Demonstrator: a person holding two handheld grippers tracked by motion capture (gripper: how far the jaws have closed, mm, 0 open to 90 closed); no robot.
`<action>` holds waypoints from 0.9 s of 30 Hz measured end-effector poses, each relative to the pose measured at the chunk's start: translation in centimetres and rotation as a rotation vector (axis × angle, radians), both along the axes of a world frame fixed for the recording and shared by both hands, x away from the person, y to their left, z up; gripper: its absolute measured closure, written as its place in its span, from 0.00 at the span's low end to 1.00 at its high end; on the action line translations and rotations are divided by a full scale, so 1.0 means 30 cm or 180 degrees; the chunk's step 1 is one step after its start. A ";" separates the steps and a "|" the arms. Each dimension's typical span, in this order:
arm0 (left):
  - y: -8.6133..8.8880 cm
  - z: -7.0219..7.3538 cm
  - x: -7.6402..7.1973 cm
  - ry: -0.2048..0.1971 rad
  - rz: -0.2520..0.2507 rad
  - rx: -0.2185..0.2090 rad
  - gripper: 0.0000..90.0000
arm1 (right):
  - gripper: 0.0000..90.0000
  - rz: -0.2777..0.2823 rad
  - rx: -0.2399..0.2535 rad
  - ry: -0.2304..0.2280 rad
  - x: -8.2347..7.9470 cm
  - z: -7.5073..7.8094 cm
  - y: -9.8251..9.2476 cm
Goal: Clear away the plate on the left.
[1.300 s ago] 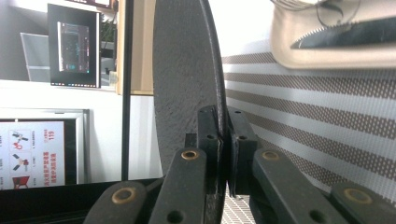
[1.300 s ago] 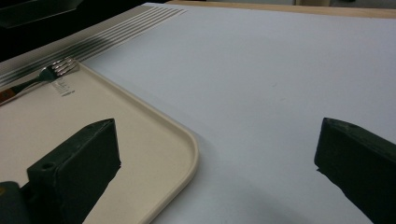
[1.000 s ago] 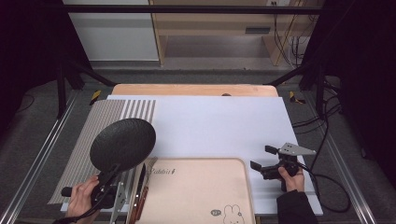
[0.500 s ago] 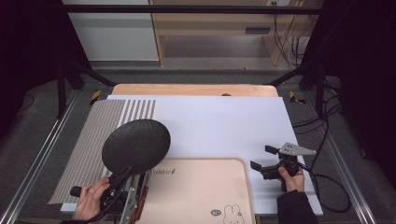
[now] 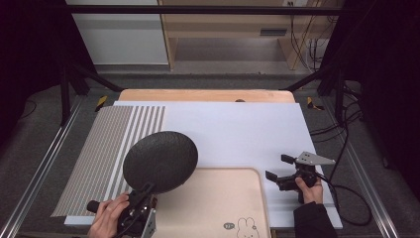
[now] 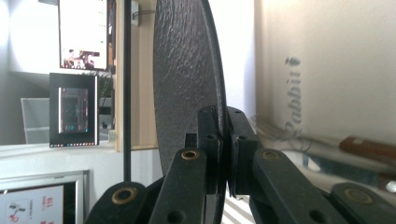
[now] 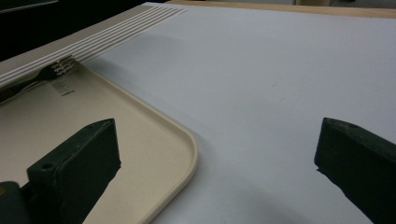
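Observation:
A dark round textured plate (image 5: pixel 160 161) hangs tilted over the left corner of the beige rabbit-print tray (image 5: pixel 218 203). My left gripper (image 5: pixel 143 191) is shut on its near rim. In the left gripper view the plate (image 6: pixel 187 70) stands edge-on, and the left gripper (image 6: pixel 223 140) pinches its rim between both pads. My right gripper (image 5: pixel 278 167) rests open on the white board just right of the tray, held by a hand. In the right gripper view the right gripper (image 7: pixel 217 140) has wide jaws with nothing between them, and the tray corner (image 7: pixel 154 140) lies below the left one.
A grey striped mat (image 5: pixel 109 144) covers the board's left side and a white sheet (image 5: pixel 237 129) the middle. A fork (image 7: pixel 60 67) lies at the tray's far edge and a brown-handled piece of cutlery (image 6: pixel 369 147) beside it. Cables trail at the right.
My left gripper has carried the plate to the right and slightly up, from over the striped mat to over the tray's left corner. The right gripper has stayed where it was.

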State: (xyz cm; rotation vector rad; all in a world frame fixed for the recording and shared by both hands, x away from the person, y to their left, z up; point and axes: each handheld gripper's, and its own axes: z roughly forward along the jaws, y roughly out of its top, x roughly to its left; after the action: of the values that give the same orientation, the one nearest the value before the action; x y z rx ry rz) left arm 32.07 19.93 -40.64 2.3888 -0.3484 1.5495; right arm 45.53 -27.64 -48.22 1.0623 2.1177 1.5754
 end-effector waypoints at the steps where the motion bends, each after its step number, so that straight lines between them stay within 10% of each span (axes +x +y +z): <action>1: -0.006 -0.001 -0.006 0.0017 -0.0028 -0.0010 0.95 | 0.00 0.0002 0.0001 -0.0001 0.000 0.000 0.000; 27: -0.122 -0.039 -0.081 0.0344 -0.0430 0.0047 0.95 | 0.00 -0.0012 -0.0003 0.0000 0.000 0.001 0.000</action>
State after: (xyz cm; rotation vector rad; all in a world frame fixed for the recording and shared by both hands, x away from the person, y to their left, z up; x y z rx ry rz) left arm 29.64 16.27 -41.80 2.3942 -0.4885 1.3582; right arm 45.52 -27.65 -48.19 1.0653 2.1149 1.5724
